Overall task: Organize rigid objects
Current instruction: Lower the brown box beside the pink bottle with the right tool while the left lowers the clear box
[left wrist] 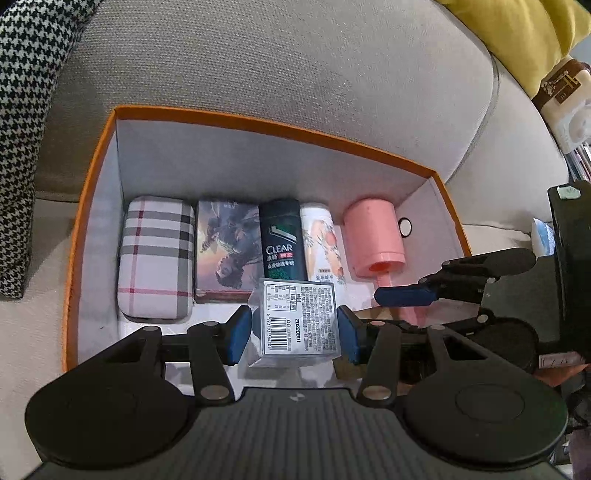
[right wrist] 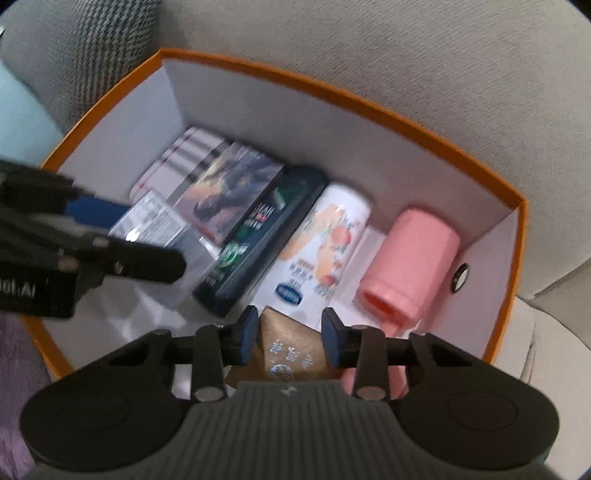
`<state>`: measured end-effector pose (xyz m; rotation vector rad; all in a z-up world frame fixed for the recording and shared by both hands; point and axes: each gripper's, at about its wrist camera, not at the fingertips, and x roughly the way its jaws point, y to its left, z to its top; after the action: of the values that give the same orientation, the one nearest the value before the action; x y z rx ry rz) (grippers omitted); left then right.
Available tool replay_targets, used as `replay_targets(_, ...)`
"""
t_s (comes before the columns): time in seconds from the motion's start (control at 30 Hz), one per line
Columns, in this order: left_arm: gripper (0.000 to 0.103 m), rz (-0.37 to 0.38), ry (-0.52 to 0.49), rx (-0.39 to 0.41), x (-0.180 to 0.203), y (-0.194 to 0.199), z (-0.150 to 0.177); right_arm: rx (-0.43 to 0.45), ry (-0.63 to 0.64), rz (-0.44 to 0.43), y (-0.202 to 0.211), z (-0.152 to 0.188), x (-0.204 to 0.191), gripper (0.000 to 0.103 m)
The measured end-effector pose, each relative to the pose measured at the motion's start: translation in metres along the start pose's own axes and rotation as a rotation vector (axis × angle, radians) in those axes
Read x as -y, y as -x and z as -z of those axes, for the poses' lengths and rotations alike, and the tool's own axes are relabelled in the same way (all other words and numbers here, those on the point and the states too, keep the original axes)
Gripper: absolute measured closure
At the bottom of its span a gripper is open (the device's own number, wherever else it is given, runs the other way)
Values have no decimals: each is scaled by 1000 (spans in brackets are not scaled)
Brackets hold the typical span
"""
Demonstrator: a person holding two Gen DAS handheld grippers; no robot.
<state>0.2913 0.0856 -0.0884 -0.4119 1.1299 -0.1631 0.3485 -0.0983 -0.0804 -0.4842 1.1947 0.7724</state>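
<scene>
Rigid objects lie in a row on the floor of an orange-rimmed box (left wrist: 236, 120) that sits on a grey sofa (left wrist: 295, 66): a plaid case (left wrist: 157, 258) at the left, then a picture-printed box (left wrist: 227, 251), a dark CLEAR shampoo bottle (left wrist: 282, 240), a white bottle with a peach print (left wrist: 323, 243) and a pink cylinder-shaped container (left wrist: 373, 236) against the right wall. A houndstooth cushion (left wrist: 26, 122) leans at the left of the sofa and a yellow cushion (left wrist: 517, 33) at the far right.

In front of the row, the left tool (left wrist: 293, 328) points steeply down into the box and is clenched on a clear plastic box with a barcode label (left wrist: 297, 325), both blue pads pressed to its sides. Just beside it to the right, the right tool (right wrist: 290, 338) also points steeply down; a tan packet with silver print (right wrist: 290, 350) stands between its pads, which sit against the packet's edges, though motion blur leaves the contact a little uncertain.

Both tools crowd the near part of the box, each hiding the floor beneath it. The packet's lower half is cut off by the right tool's body, and the pink container's neck is partly covered.
</scene>
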Motion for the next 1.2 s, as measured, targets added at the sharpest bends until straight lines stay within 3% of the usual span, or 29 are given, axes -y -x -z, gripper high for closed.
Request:
replay_targets(0.23, 46, 27, -8, -35, 6, -3, 3, 11, 23, 4, 5, 7, 3, 65)
replay_targets(0.47, 46, 55, -2, -104, 14, -8, 8, 142, -45, 50, 33, 13, 6, 64)
replay_targets(0.63, 46, 74, 37, -155, 19, -18, 15, 182, -94, 45, 41, 20, 9, 64)
replay_targets(0.87, 46, 20, 112, -183, 18, -33, 22, 177, -115, 54, 41, 28, 12, 64)
replay_targets(1.2, 45, 28, 160, -208, 11, -47, 23, 161, -107, 56, 37, 39, 21, 63)
